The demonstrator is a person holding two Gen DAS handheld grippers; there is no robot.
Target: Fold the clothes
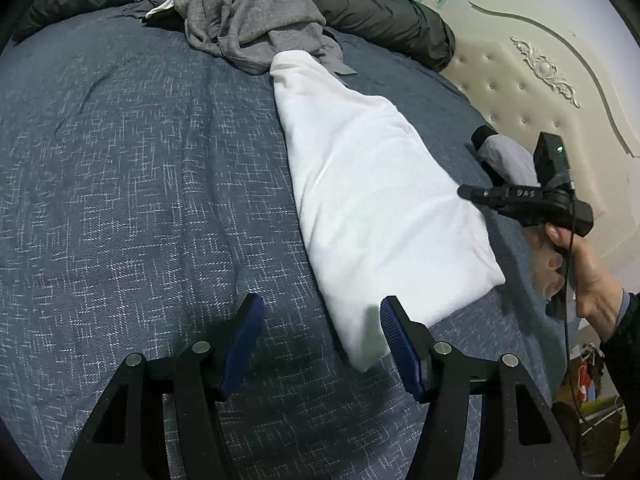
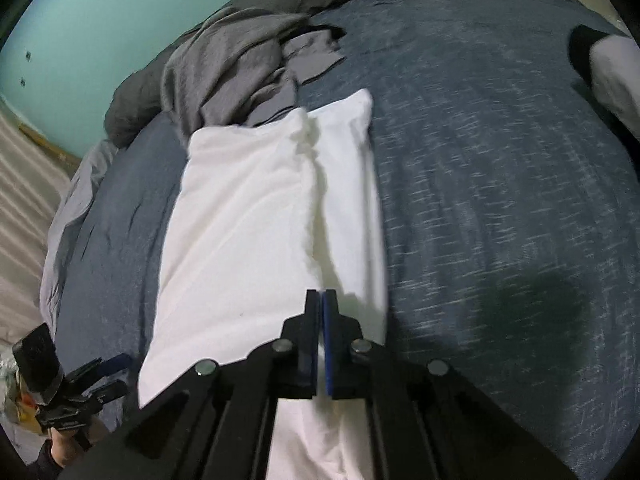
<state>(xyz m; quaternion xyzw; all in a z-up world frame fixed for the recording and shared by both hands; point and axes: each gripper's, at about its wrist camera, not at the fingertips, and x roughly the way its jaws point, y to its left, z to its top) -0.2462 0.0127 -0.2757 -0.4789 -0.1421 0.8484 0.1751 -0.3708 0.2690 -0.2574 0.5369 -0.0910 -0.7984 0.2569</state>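
A white garment (image 1: pixel 380 208) lies folded into a long strip on the blue patterned bed cover (image 1: pixel 140 184). My left gripper (image 1: pixel 320 304) is open just above the cover at the strip's near corner; its right pad overlaps that corner, and nothing sits between the fingers. A hand holds my right gripper (image 1: pixel 466 193) over the strip's right edge. In the right wrist view the right gripper (image 2: pixel 320 294) is shut over the white garment (image 2: pixel 240 232), pads together with no cloth seen between them. The left gripper (image 2: pixel 108 372) shows at the lower left.
A heap of grey clothes (image 1: pixel 256 12) lies at the strip's far end, in front of a dark duvet (image 1: pixel 380 12). A cream padded headboard (image 1: pixel 532 92) stands to the right. A black-and-pale item (image 2: pixel 600 60) lies on the cover near it.
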